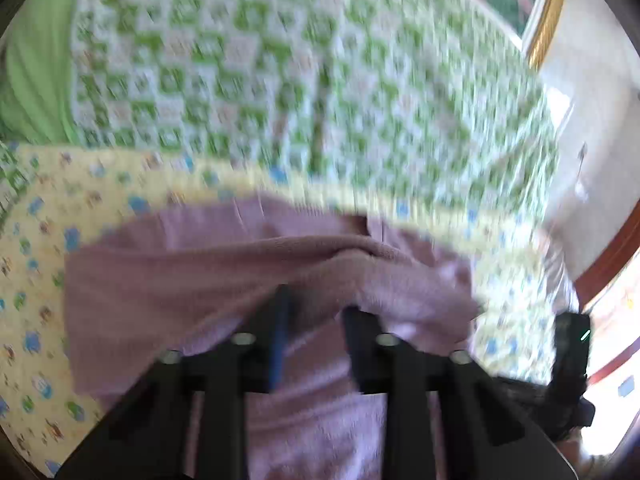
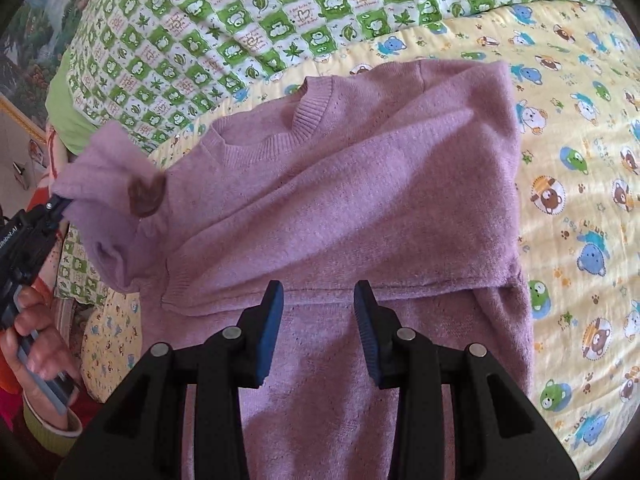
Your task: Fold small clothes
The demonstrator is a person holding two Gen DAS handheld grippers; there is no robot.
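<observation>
left wrist view, blurred: left gripper (image 1: 316, 312) low in frame, fingers buried in a lifted fold of the fuzzy pink knit sweater (image 1: 224, 280), apparently pinching it. beyond, yellow cartoon-print sheet (image 1: 44, 216) and green-and-white checked quilt (image 1: 280, 72).

right wrist view: right gripper (image 2: 319, 312) spread apart above the sweater's body, holding nothing. sweater (image 2: 360, 184) flat on the yellow sheet (image 2: 580, 184), one sleeve raised at left in the other gripper (image 2: 60, 205). partial white lettering "robot.ai" on that tool's black body.
</observation>
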